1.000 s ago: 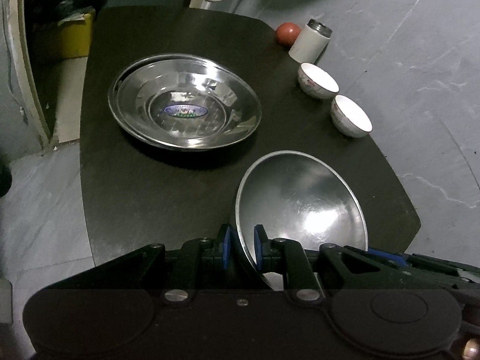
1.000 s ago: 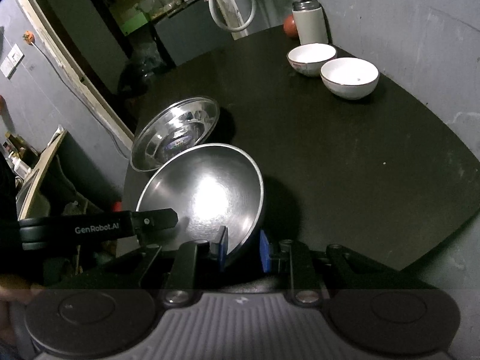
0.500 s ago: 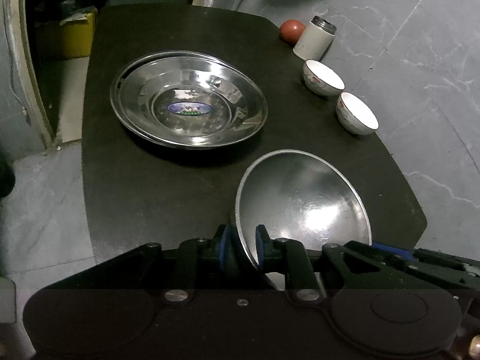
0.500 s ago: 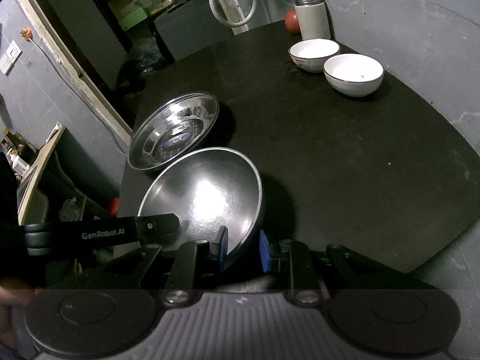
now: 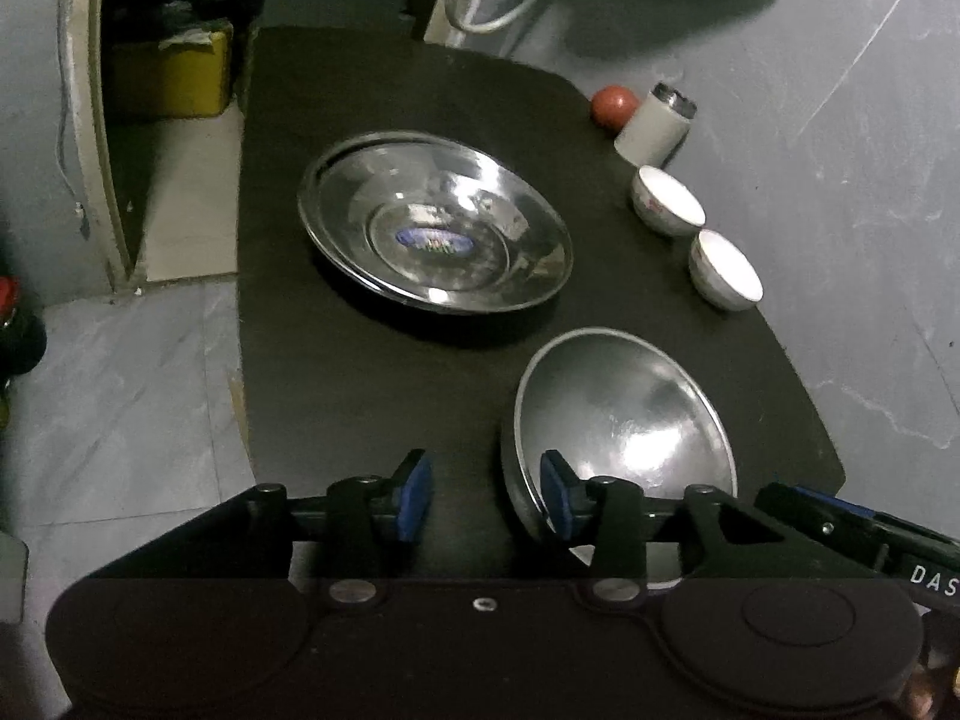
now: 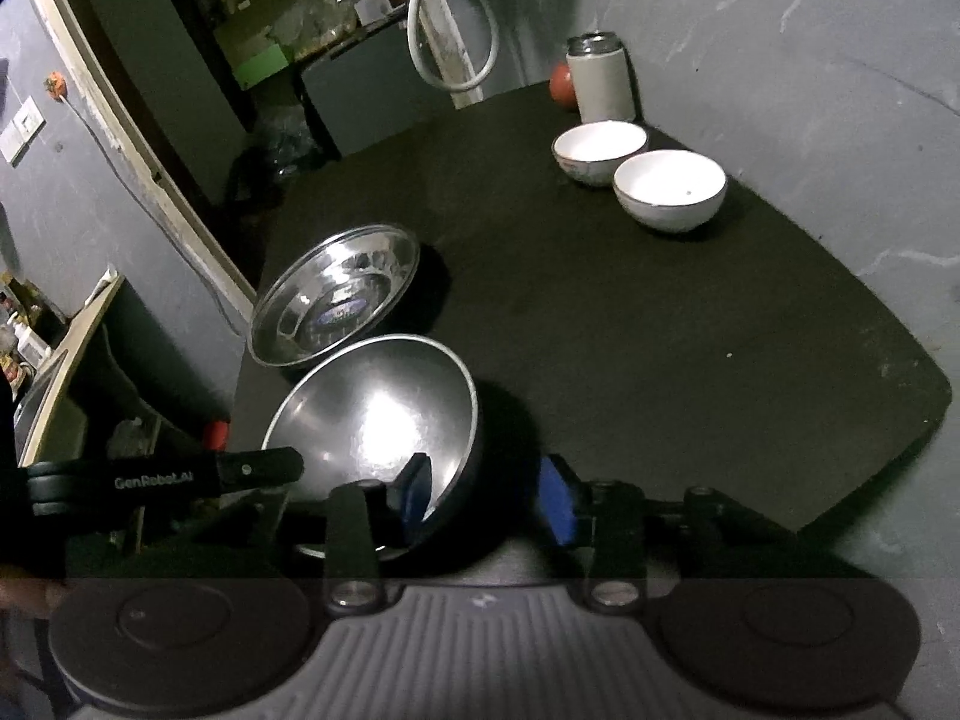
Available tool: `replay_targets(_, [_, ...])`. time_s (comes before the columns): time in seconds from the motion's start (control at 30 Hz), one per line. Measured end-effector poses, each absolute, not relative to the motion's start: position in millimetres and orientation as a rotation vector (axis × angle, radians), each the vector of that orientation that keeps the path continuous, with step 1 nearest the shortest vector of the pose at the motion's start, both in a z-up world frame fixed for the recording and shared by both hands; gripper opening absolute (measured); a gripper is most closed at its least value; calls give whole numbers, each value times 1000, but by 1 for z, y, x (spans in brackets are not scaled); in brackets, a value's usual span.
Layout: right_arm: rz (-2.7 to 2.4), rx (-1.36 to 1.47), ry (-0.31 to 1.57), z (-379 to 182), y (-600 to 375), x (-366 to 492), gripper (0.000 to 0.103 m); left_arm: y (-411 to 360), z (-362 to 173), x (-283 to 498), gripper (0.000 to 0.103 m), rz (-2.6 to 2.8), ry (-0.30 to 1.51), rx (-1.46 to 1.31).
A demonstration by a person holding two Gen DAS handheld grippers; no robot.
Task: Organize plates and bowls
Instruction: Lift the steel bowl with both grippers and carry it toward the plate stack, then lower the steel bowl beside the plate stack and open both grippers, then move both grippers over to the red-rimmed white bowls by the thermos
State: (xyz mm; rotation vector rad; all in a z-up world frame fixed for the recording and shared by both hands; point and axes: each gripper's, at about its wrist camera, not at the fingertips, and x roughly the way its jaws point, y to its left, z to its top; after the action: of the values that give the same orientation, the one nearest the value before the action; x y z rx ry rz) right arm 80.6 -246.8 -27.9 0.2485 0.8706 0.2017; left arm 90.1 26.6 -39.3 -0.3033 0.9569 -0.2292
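Left wrist view: the left gripper point(image 5: 480, 495) has let go of the steel bowl point(image 5: 624, 420); its jaws, clamped on the near rim a second ago, are opening, with the rim just inside the right-hand pad. Right wrist view: the right gripper point(image 6: 486, 495) shows the same release, jaws opening around the rim. The bowl now sits on the tabletop point(image 5: 372, 372) at lower right of the frame (steel plate point(image 5: 435, 222) beyond it, two white bowls point(image 5: 723, 267) at right). Placement appears complete; stacking remains.
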Motion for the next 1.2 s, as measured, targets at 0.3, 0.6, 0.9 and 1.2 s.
replay_targets(0.3, [208,228,763,-3,-251,60,86,35,9,68,101,-252,733,-322])
replay_targets(0.6, [178,243,625,26,-265,64,103,16,36,96,102,-330,682,-332])
replay_targets(0.9, [102,302,619,15,-303,111,103,-35,28,168,102,-377,703,-347])
replay_targets(1.2, [8,459,644,-23,-356,169,103,-111,0,249,102,-338,833,-112])
